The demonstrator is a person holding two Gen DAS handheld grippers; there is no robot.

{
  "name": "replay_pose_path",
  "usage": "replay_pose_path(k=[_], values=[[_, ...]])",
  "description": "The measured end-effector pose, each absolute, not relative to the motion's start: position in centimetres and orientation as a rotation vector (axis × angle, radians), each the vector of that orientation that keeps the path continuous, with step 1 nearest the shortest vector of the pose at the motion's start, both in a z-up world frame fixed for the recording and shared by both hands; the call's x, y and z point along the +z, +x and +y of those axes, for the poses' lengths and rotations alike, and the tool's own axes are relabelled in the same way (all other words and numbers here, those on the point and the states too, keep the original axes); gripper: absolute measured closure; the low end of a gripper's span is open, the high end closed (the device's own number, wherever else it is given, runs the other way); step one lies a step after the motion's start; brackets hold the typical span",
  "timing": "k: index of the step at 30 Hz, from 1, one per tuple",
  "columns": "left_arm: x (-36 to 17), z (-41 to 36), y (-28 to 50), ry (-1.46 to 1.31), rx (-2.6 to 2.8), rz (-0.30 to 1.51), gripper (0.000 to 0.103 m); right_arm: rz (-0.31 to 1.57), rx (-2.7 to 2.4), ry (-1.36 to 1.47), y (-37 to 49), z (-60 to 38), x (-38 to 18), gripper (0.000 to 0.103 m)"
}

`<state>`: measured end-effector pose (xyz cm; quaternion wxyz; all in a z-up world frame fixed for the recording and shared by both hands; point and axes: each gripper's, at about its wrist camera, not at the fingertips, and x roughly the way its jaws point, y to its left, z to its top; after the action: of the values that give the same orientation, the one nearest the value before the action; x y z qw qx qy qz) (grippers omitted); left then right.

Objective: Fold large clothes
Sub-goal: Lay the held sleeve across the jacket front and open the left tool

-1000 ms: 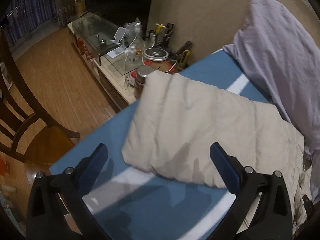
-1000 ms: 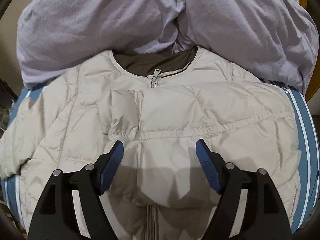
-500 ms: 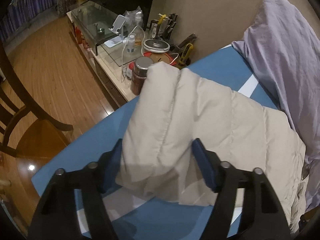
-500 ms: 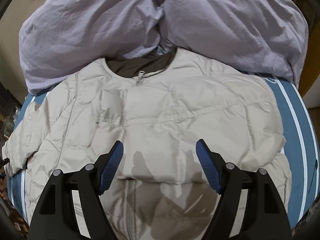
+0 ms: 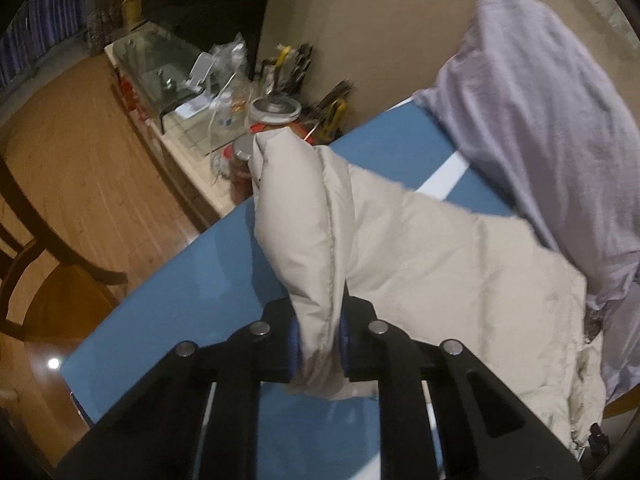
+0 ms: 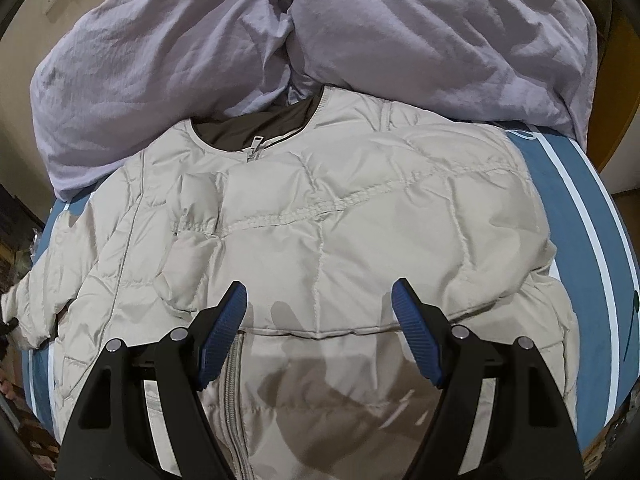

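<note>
The puffer jacket [image 5: 460, 264] lies on the blue bed sheet [image 5: 192, 280], with a lilac duvet [image 5: 552, 120] heaped against its far side. In the left wrist view, the left gripper [image 5: 319, 344] is clamped on the jacket's sleeve [image 5: 304, 208], the cream fabric pinched between both blue pads; the sleeve rises off the sheet and away from the gripper, its end in front of a cluttered side cabinet [image 5: 192, 148] beside the bed. A wooden chair [image 5: 44, 264] stands on the floor on the near side of that cabinet.

In the right wrist view, the jacket [image 6: 320, 216] lies front up on the sheet [image 6: 580, 216], zipper [image 6: 252, 152] closed at the collar, which touches the duvet [image 6: 280, 40]. The right gripper [image 6: 320, 336] hangs above the jacket's lower middle, jaws spread wide and holding nothing.
</note>
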<state>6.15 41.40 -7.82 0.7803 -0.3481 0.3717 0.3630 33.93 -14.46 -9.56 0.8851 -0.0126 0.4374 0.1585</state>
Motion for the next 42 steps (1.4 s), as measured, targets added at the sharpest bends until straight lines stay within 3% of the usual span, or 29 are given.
replay_pose_path(k=[10, 22, 32, 42], values=[[1.9, 35.8, 11.4, -0.604, 0.578, 0.655, 0.088, 0.918, 0.316, 0.017, 33.7, -16.7, -10.2, 0.027], [8.4, 24.9, 19.5, -0.497, 0.275, 0.608, 0.088, 0.906, 0.28, 0.079, 33.5, -20.9, -10.2, 0.027], [8.5, 16.3, 24.7, -0.445, 0.072, 0.655, 0.088, 0.911, 0.225, 0.131, 33.8, -24.3, -10.9, 0.026], [3.5, 10.1, 29.1, -0.384, 0.01, 0.819, 0.088, 0.921, 0.208, 0.14, 33.8, -25.4, -11.7, 0.026]])
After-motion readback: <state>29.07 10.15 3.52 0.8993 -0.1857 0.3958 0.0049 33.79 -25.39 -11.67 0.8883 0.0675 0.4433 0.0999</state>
